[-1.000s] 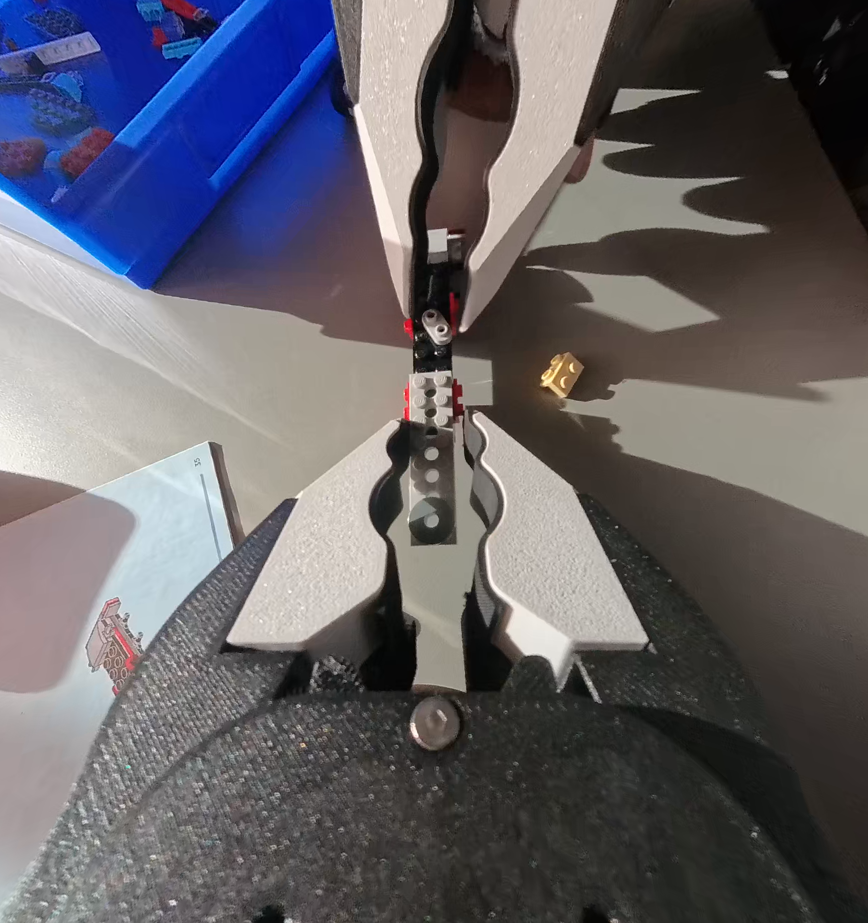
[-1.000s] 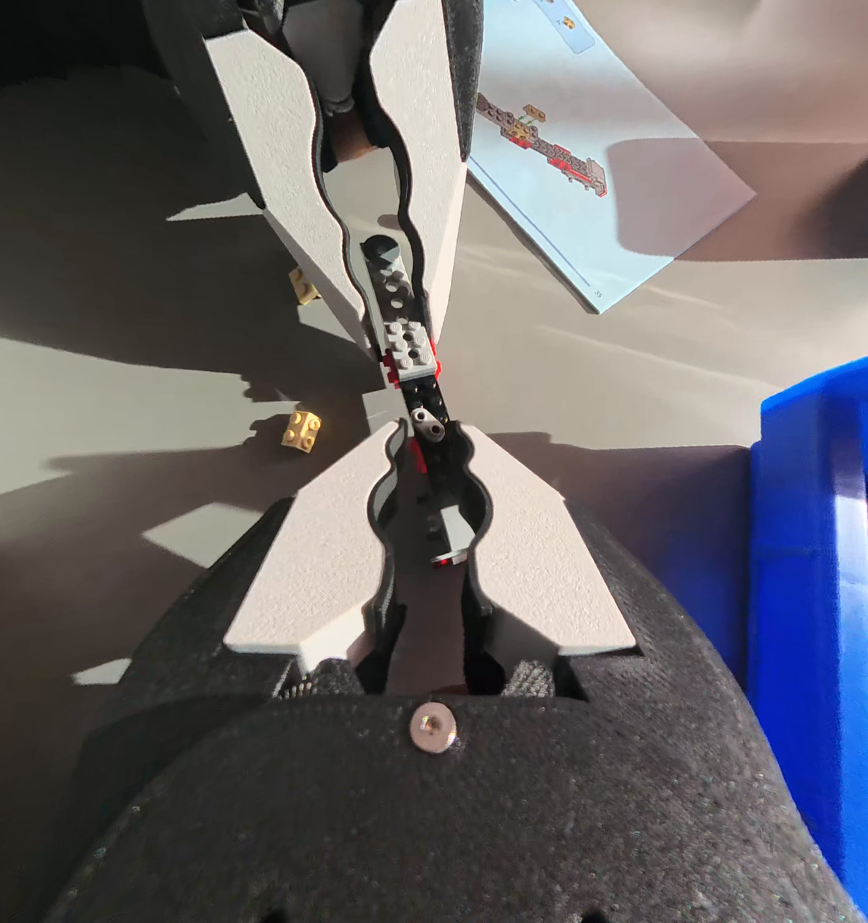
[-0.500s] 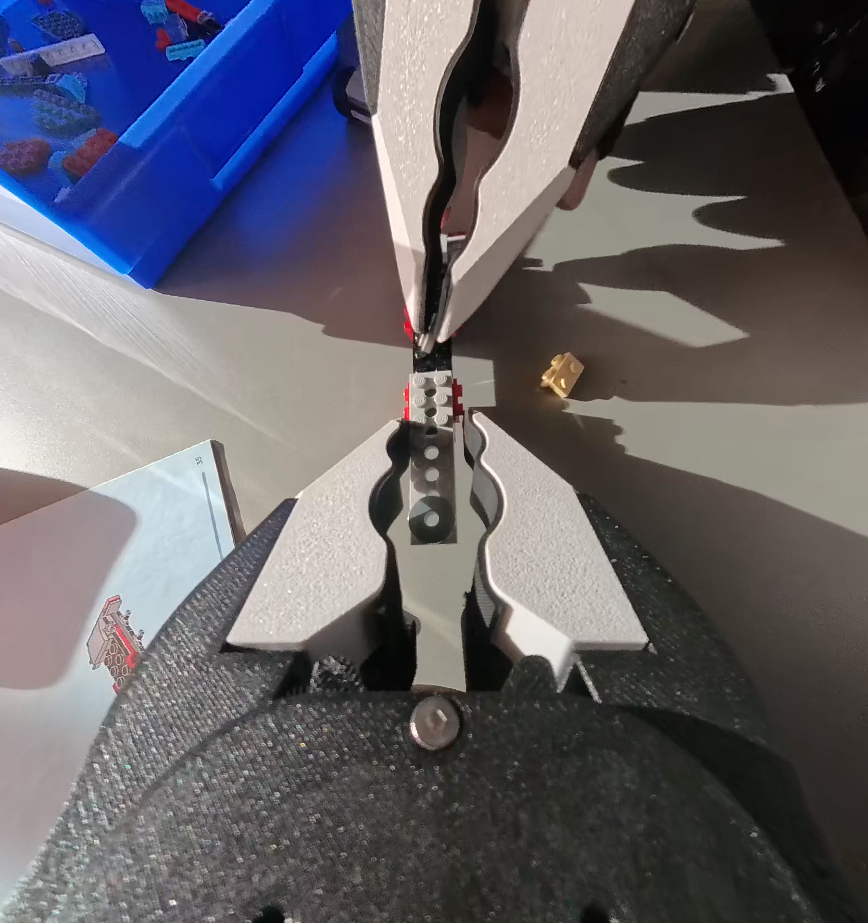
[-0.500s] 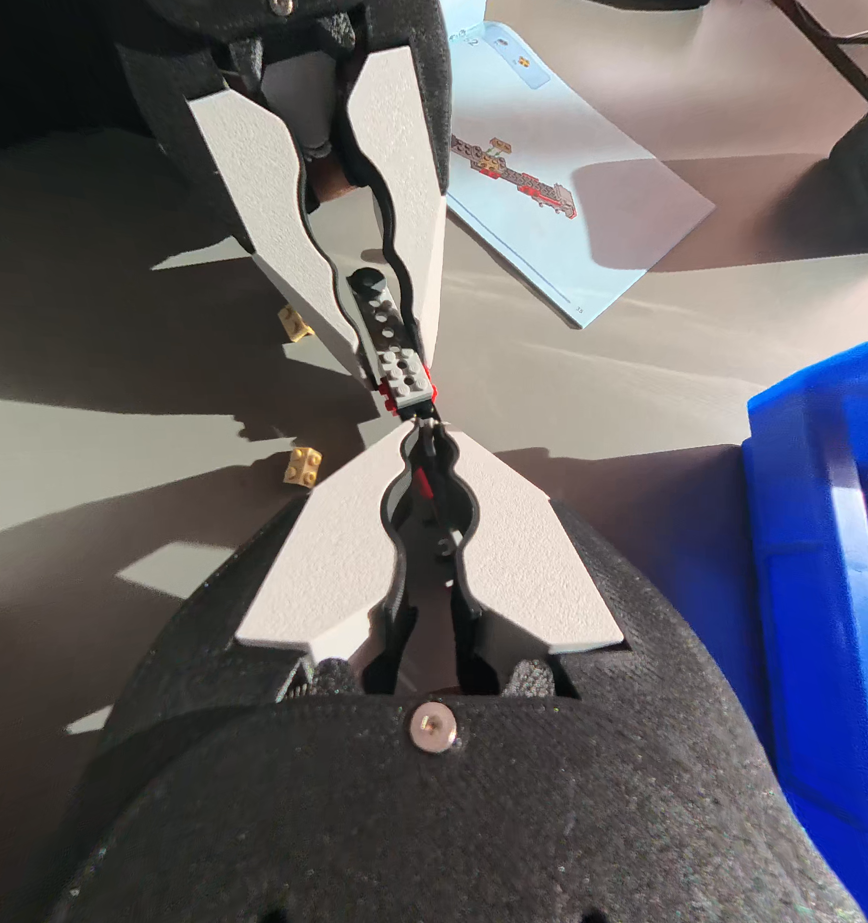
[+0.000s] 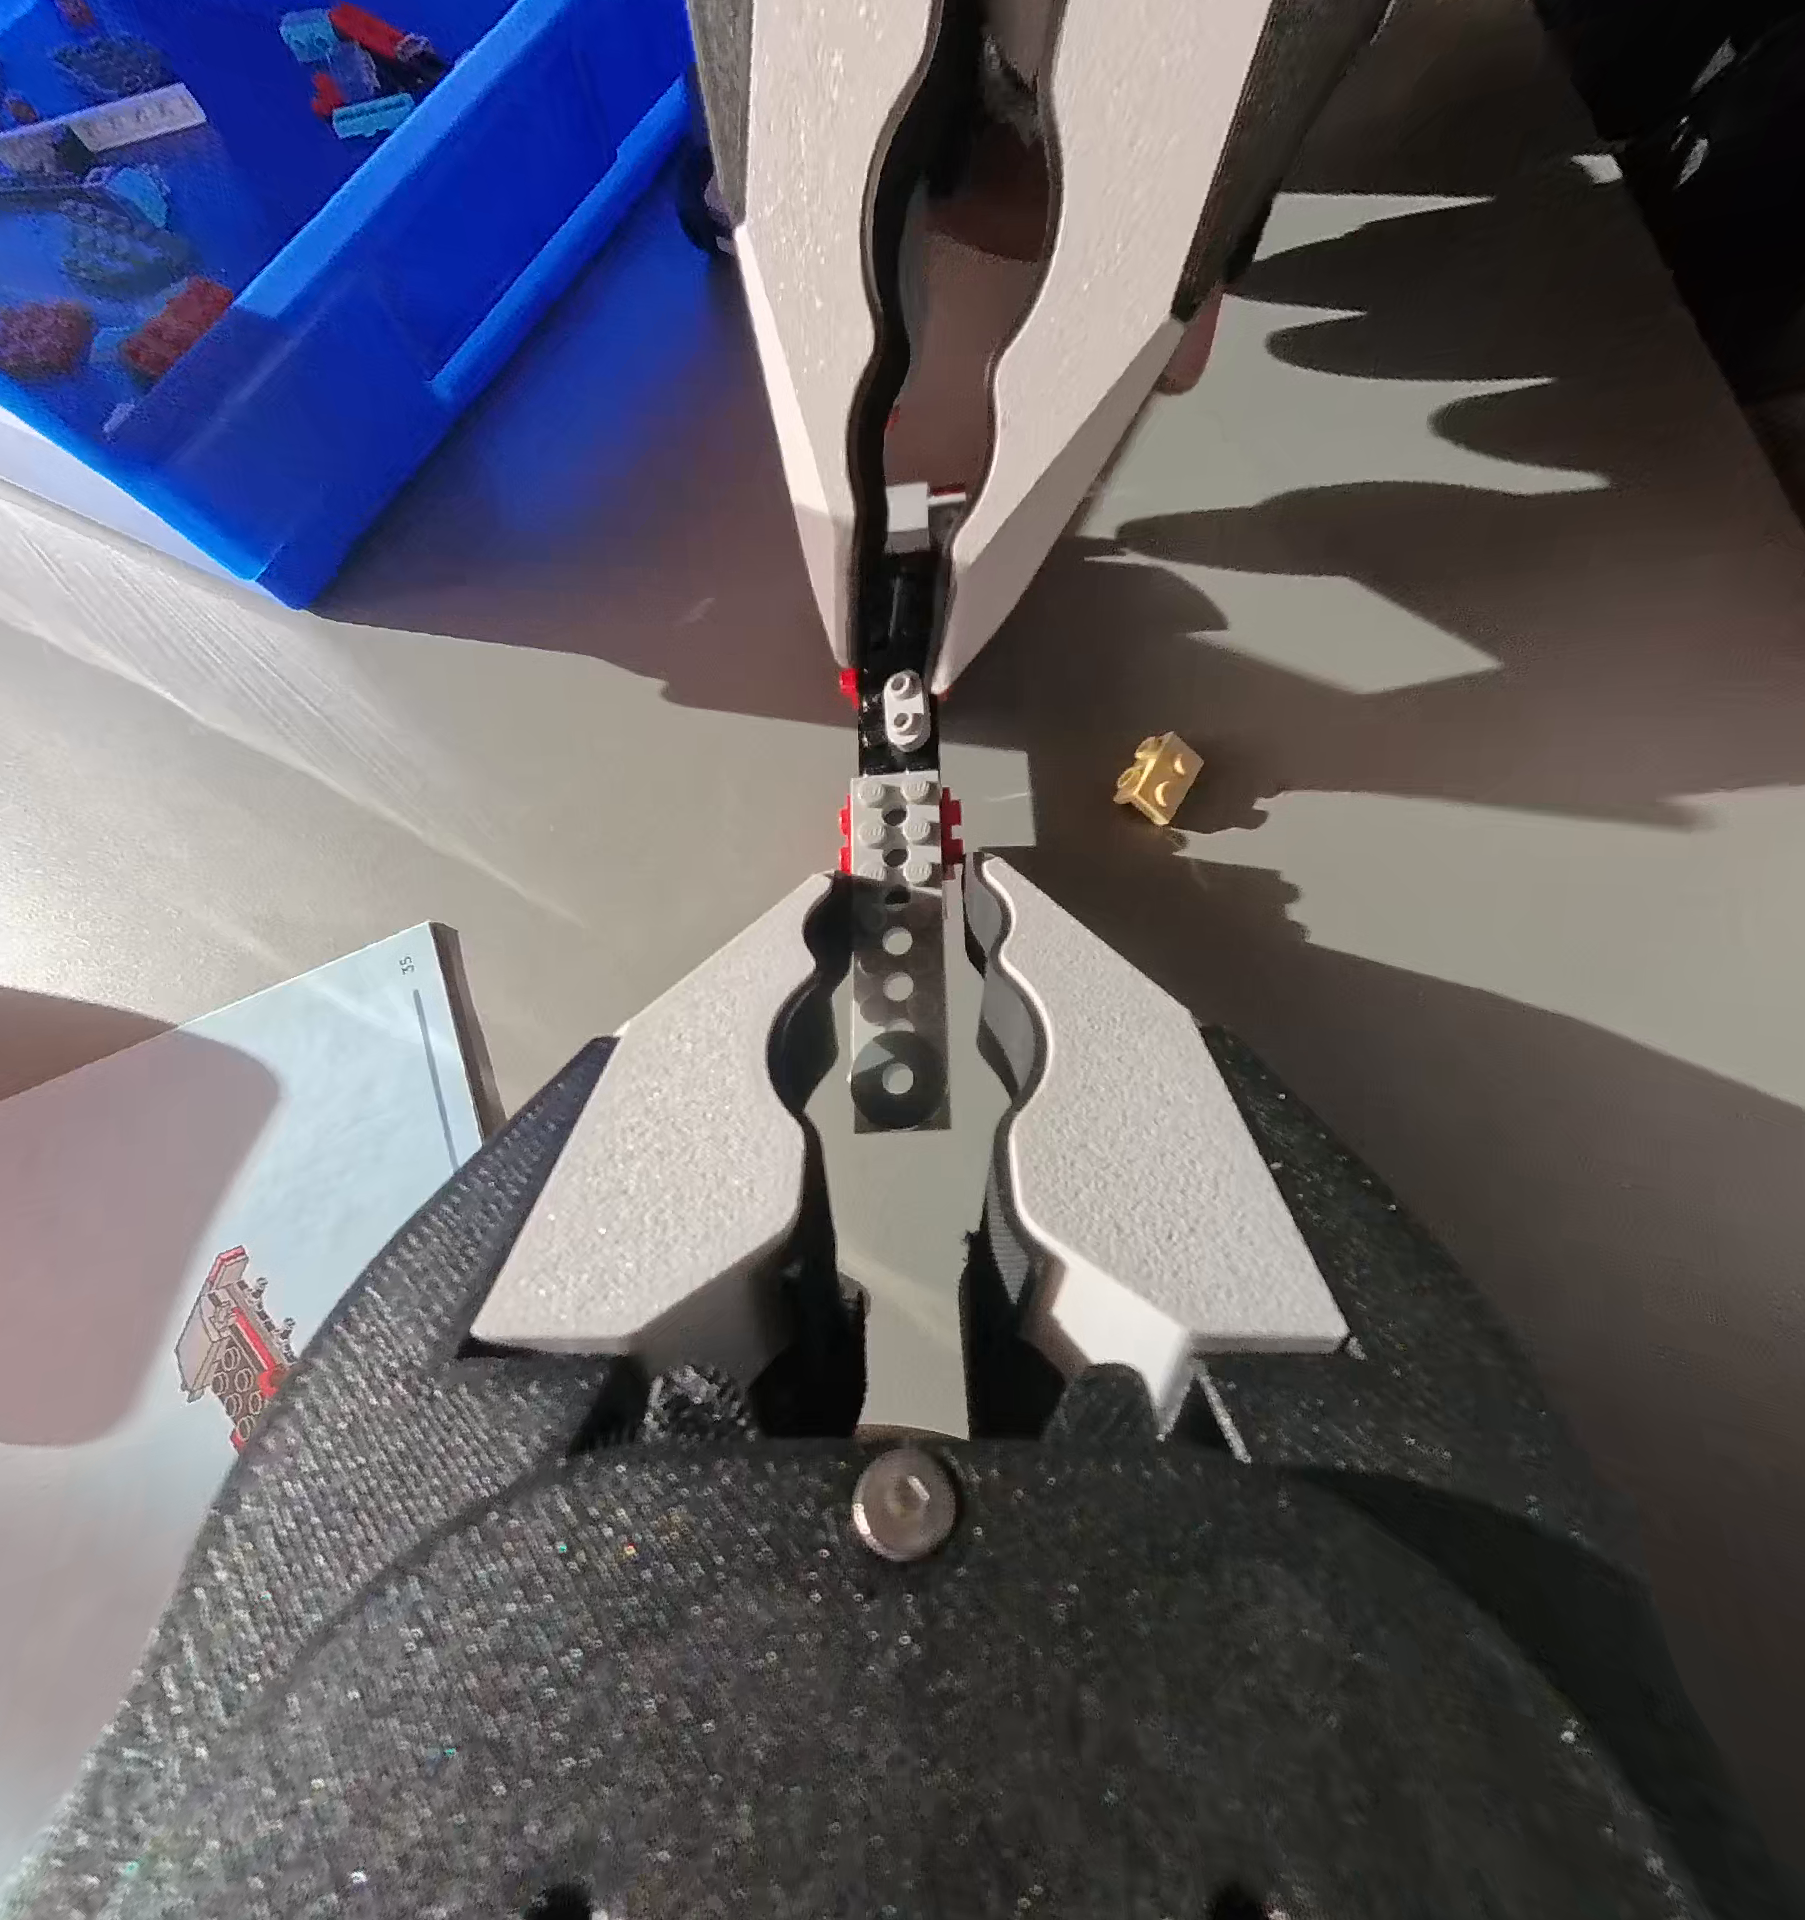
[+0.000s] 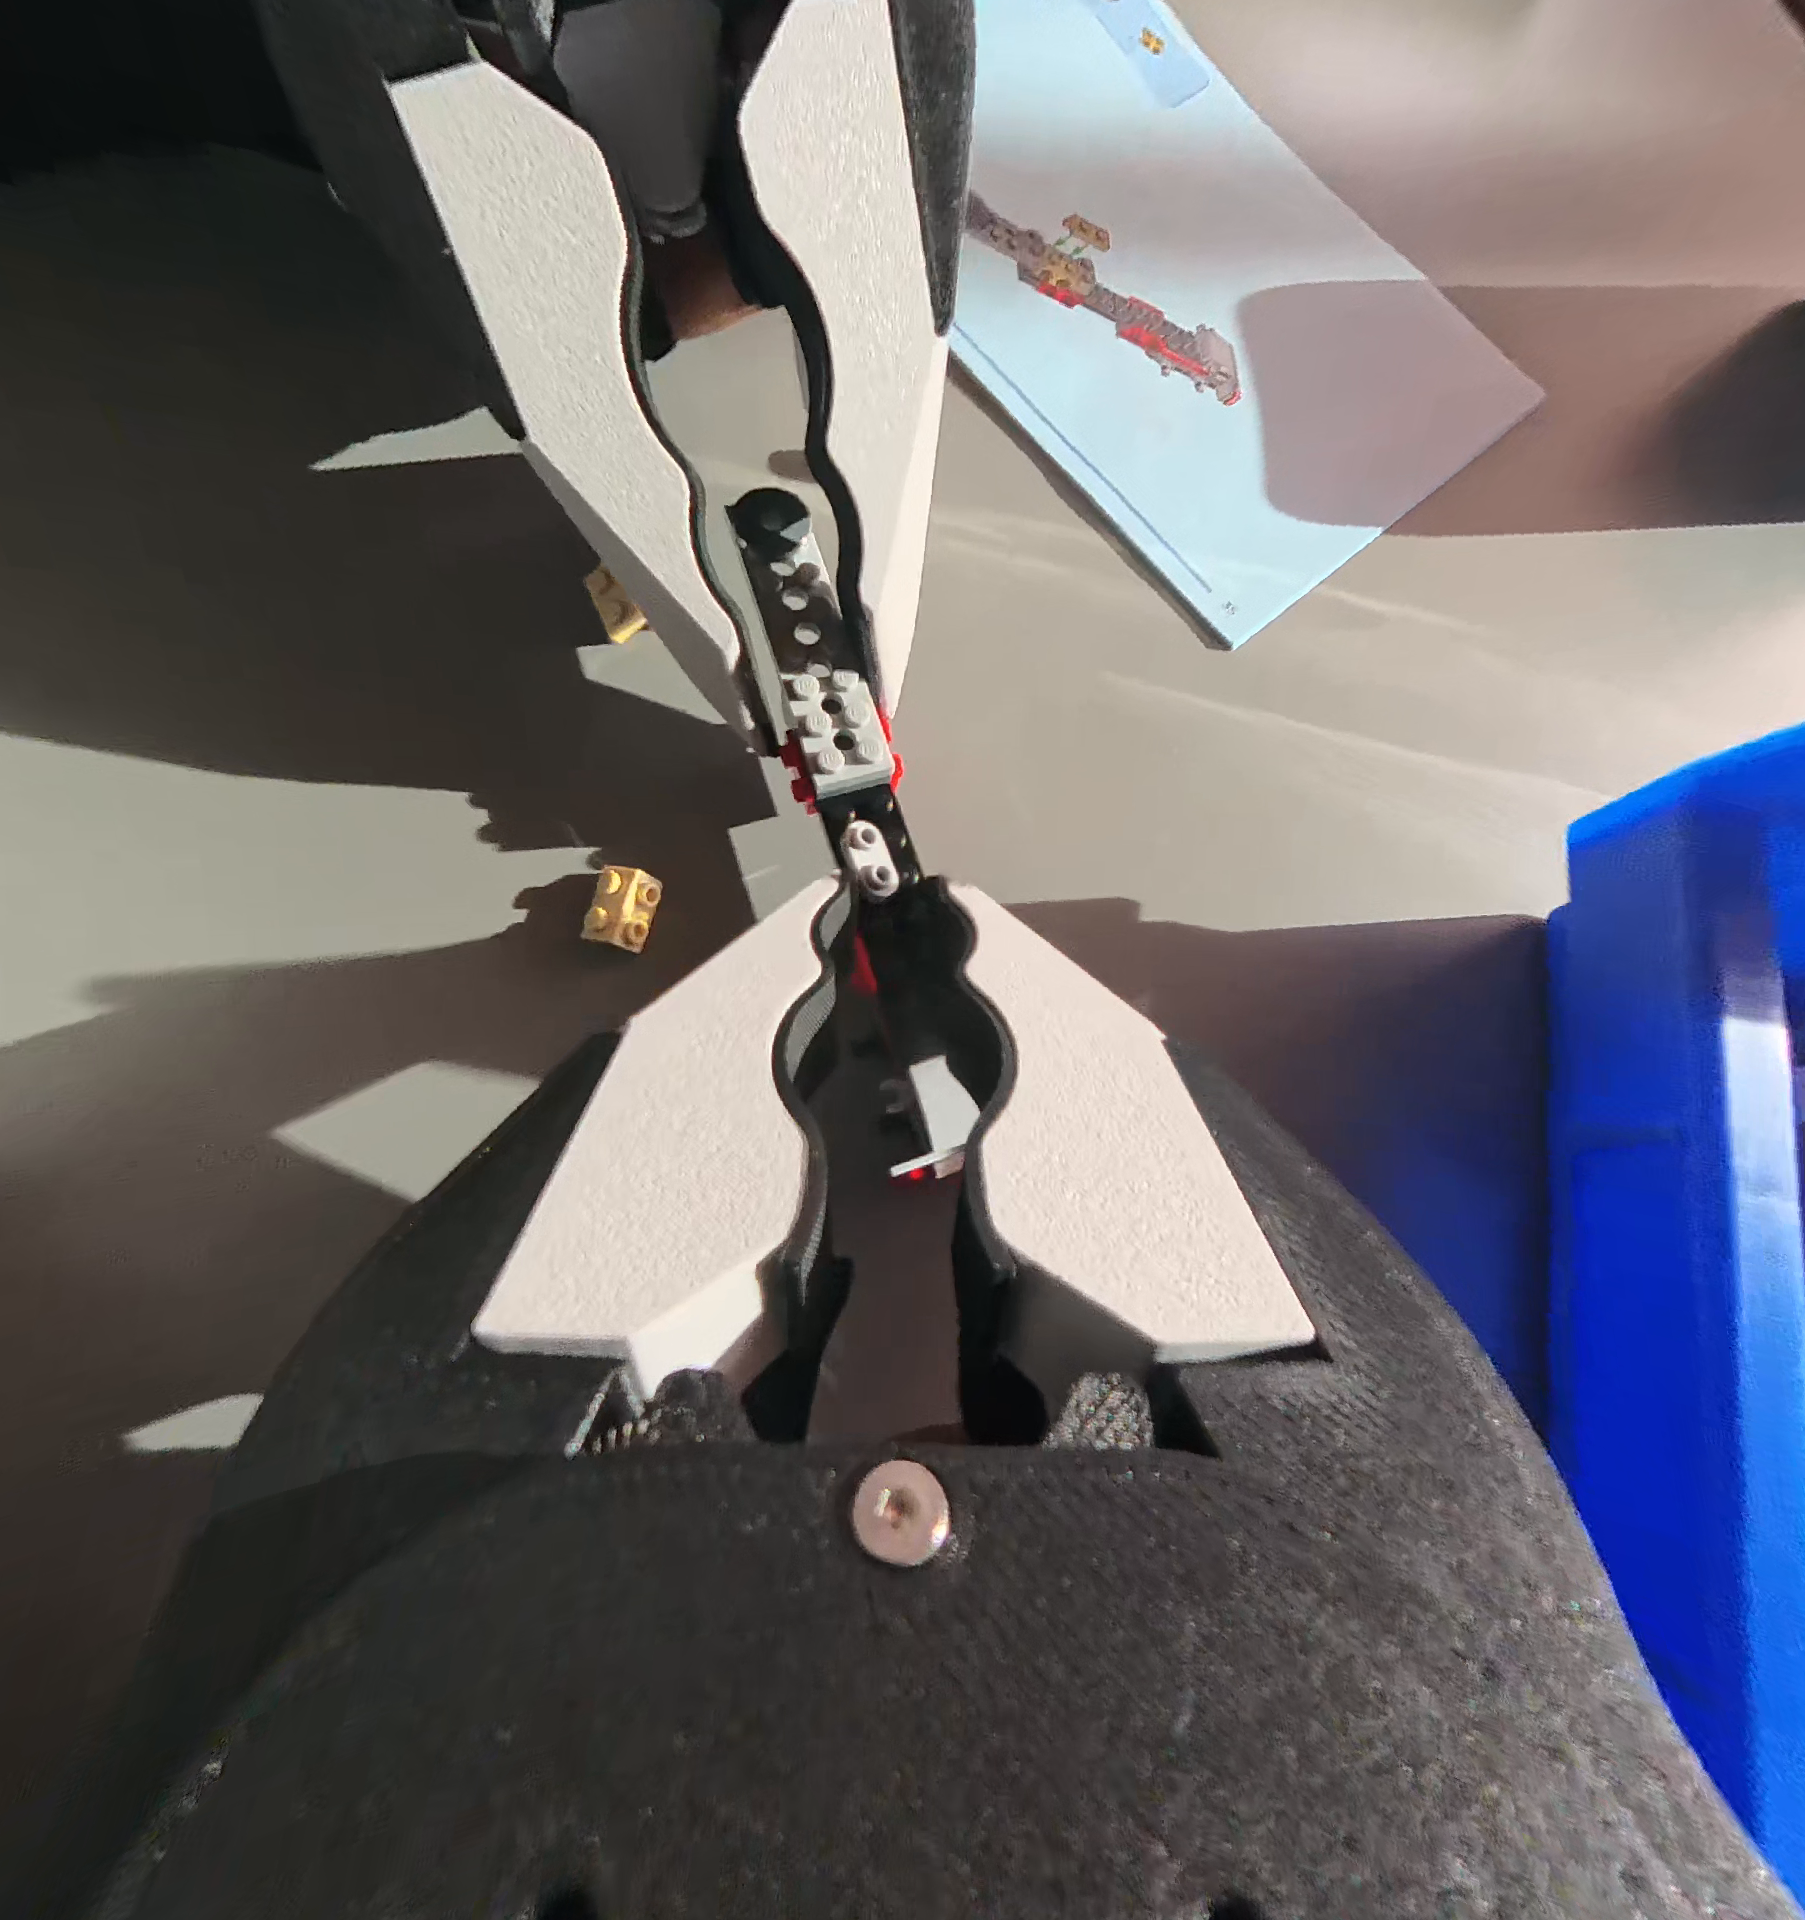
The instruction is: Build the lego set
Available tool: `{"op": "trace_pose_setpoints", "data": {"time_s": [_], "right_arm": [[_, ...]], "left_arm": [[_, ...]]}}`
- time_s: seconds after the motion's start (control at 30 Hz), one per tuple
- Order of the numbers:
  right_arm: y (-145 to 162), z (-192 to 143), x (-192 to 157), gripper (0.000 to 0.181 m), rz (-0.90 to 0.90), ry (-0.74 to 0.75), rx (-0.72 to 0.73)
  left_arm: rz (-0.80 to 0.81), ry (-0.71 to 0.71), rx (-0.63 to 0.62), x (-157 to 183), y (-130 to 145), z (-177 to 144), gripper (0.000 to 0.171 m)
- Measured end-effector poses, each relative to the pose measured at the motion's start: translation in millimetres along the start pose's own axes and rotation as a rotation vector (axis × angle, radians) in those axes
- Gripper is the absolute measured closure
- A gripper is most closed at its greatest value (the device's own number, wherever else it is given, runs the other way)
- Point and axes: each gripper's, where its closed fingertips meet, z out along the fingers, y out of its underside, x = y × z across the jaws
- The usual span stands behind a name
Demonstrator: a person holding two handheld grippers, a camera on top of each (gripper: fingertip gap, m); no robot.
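Facing each other tip to tip, the two grippers share one long, thin lego build of black plates with red edges (image 5: 893, 852) held above the grey table (image 5: 254, 790).

Nearest, seen from the left wrist, the left gripper (image 5: 903, 883) is closed narrowly on the black end of the build, the one with a row of round holes (image 5: 900, 987); its white fingers (image 5: 669, 1143) press in on either side. Just past its tips sits a light grey studded plate (image 5: 898, 826) on top of the build, and beyond that a small pale grey rounded two-stud piece (image 5: 906, 709). Directly ahead the right gripper (image 5: 893, 681) points back at the left one and pinches the far end of the build.

From the right wrist, the right gripper (image 6: 893, 894) is likewise narrowed onto the build, with a small grey sloped piece (image 6: 939, 1107) lying back between its fingers.

Right of the left gripper's tips, a small gold brick (image 5: 1158, 779) lies on the table, near but apart. A second gold brick (image 6: 612, 608) peeks out beside the left gripper in the right wrist view. Left of the left gripper lies a pale blue printed instruction booklet (image 5: 337, 1070), and further off on that side stands a blue plastic bin of loose bricks (image 5: 378, 239).
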Motion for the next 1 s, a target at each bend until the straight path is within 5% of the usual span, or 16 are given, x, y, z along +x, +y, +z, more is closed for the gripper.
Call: {"op": "trace_pose_setpoints", "data": {"time_s": [1.0], "right_arm": [[-20.3, 8.9, -2.0, 0.171, 0.137, 0.094, 0.045]], "left_arm": [[0.000, -0.004, -0.004, -3.2, -0.7, 3.0, 0.149]]}}
